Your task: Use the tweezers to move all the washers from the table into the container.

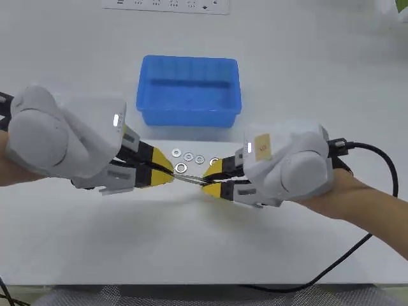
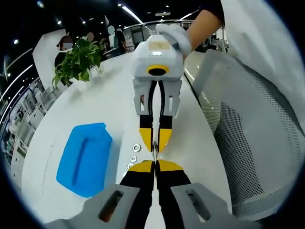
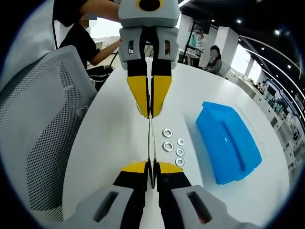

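Thin metal tweezers [image 1: 191, 180] span the gap between the two grippers just above the white table. My left gripper [image 1: 167, 173] is shut on one end of them, and my right gripper [image 1: 213, 180] is shut on the other. The right gripper view shows the tweezers [image 3: 150, 138] running from my own jaws to the left gripper [image 3: 150, 110] opposite. Several steel washers [image 1: 185, 160] lie loose on the table just behind the tweezers, also seen as washers [image 3: 174, 147]. The blue container [image 1: 189, 89] stands behind them, with nothing visible inside.
A white power strip [image 1: 166, 5] lies at the far table edge. A black cable [image 1: 376, 191] trails from the right gripper over the front edge. A grey mesh chair [image 3: 47, 124] stands beside the table. A potted plant [image 2: 78, 62] stands at the far end.
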The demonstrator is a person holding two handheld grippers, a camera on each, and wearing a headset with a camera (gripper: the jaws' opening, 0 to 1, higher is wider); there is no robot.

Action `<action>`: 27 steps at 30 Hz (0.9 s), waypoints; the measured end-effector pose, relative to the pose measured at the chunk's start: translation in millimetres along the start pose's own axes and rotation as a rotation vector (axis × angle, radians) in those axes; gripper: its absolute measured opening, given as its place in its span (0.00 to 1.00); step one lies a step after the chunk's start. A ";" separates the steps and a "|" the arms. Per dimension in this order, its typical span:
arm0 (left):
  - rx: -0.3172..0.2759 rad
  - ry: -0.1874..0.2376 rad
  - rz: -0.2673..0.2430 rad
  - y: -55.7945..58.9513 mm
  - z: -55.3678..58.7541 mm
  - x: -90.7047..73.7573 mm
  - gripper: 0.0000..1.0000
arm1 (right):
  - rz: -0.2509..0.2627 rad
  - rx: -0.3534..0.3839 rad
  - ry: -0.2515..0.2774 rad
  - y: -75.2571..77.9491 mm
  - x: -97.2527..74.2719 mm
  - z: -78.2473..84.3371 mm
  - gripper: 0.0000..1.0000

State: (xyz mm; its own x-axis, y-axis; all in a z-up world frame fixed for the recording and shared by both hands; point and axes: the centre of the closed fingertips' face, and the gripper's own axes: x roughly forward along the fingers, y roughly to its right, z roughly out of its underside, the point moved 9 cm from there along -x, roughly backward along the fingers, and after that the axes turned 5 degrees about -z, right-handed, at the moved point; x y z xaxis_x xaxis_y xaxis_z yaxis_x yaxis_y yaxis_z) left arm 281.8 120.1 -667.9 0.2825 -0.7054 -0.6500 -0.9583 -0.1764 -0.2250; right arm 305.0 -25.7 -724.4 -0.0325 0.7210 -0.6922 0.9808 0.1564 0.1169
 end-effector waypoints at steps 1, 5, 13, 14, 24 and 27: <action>0.029 0.014 -0.001 1.1 -7.4 0.4 0.05 | 0.006 -0.005 0.004 -1.0 -1.3 -0.1 0.08; 0.092 0.048 0.004 6.0 -27.8 7.8 0.05 | 0.028 -0.017 0.013 -4.3 -8.8 3.4 0.08; 0.059 0.140 -0.009 5.9 -46.3 28.4 0.05 | 0.060 -0.014 0.017 -4.3 -16.8 10.4 0.09; 0.055 0.152 -0.011 5.3 -46.7 30.6 0.05 | 0.060 -0.015 0.018 -4.1 -17.1 11.3 0.09; 0.004 0.216 -0.030 -0.8 -46.9 43.5 0.05 | 0.047 0.047 0.086 0.9 -19.6 20.2 0.07; -0.007 0.226 -0.027 -1.7 -45.8 46.1 0.05 | 0.046 0.052 0.102 1.2 -20.0 22.0 0.07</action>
State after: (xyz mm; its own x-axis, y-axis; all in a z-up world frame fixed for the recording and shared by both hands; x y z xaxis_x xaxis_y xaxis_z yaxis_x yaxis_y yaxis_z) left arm 294.4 56.5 -664.2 0.2915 -0.8361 -0.4647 -0.9511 -0.2014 -0.2343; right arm 311.0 -54.7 -726.0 -0.0042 0.7918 -0.6107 0.9902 0.0885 0.1079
